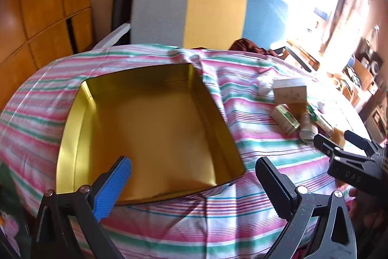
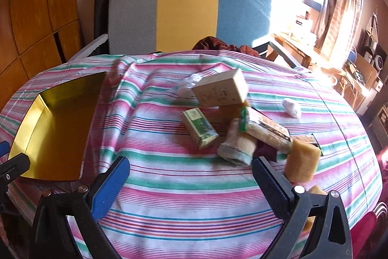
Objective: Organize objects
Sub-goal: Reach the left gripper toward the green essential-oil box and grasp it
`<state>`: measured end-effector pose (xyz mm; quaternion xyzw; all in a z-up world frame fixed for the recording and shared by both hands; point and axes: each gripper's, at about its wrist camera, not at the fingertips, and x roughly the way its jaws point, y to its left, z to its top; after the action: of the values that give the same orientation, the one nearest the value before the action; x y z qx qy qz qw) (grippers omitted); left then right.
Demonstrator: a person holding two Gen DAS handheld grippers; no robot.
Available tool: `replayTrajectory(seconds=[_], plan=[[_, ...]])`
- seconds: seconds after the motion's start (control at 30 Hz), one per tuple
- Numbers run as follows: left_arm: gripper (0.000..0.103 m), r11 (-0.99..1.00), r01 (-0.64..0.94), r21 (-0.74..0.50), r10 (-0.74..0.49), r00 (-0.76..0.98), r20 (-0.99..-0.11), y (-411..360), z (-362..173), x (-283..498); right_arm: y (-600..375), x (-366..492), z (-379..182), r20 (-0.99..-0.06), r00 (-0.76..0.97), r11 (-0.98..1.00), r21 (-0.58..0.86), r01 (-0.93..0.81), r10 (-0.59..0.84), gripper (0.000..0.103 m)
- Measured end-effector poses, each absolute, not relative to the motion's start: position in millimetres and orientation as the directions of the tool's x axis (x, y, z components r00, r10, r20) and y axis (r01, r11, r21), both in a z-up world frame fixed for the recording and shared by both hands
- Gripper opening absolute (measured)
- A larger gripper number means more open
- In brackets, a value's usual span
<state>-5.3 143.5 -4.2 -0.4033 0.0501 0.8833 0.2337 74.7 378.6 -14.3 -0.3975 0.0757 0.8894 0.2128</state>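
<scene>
Boxes point(image 2: 219, 91), sponge point(image 2: 302, 159) clustered right of centre on striped cloth point(image 2: 181, 186); tin point(image 1: 155, 128) at left edge. Chair point(image 2: 189, 13), window behind. Left gripper point(image 1: 194, 176) over tin, right gripper point(image 2: 191, 176) just before cluster; both spread wide, empty.

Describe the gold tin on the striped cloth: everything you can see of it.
The gold tin is a shallow, square-ish open box with rounded corners, looking like shiny metal, gold inside with reflective walls. It has no lid on and nothing inside. It sits flat on the striped cloth, which bunches against its far corner. The small boxes lie apart from it. Neither gripper touches it.
</scene>
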Motion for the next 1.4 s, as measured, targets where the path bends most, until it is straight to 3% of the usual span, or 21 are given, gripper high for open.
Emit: replayTrajectory(seconds=[0.23,0.33,0.6,0.9,1.2,1.3,1.33,1.4], plan=[[0.103,-0.823,-0.561,-0.086,0.422,-0.505,-0.753,207,-4,-8,452,105,-14,-0.753,-0.564,-0.829,0.043,-0.557,0.339,0.103],[0.103,-0.805,-0.589,-0.079,0.435,-0.493,-0.753,233,-4,-11,487,117,-14,-0.751,-0.604,-0.781,0.199,-0.592,0.267,0.103],[0.103,-0.77,-0.631,-0.097,0.448,-0.426,-0.786,302,-22,-33,538,138,-27,-0.684,-0.694,-0.638,0.435,-0.636,0.224,0.103],[0.097,-0.77,-0.627,-0.122,0.423,-0.357,-0.833,370,-58,-59,539,139,-28,-0.66,-0.729,-0.64,0.484,-0.598,0.182,0.103],[0.073,-0.799,-0.58,-0.158,0.379,-0.281,-0.882,412,-96,-87,538,138,-28,-0.65,-0.743,-0.648,0.498,-0.576,0.16,0.103],[0.049,-0.8,-0.573,-0.179,0.386,-0.263,-0.884,407,-108,-86,539,138,-29,-0.65,-0.744,-0.648,0.501,-0.574,0.156,0.103],[0.033,-0.798,-0.58,-0.165,0.386,-0.281,-0.879,403,-107,-83,539,137,-29,-0.651,-0.744,-0.65,0.501,-0.572,0.152,0.103],[0.032,-0.779,-0.596,-0.192,0.416,-0.263,-0.871,394,-106,-78,538,135,-30,-0.658,-0.739,-0.654,0.495,-0.571,0.147,0.103]])
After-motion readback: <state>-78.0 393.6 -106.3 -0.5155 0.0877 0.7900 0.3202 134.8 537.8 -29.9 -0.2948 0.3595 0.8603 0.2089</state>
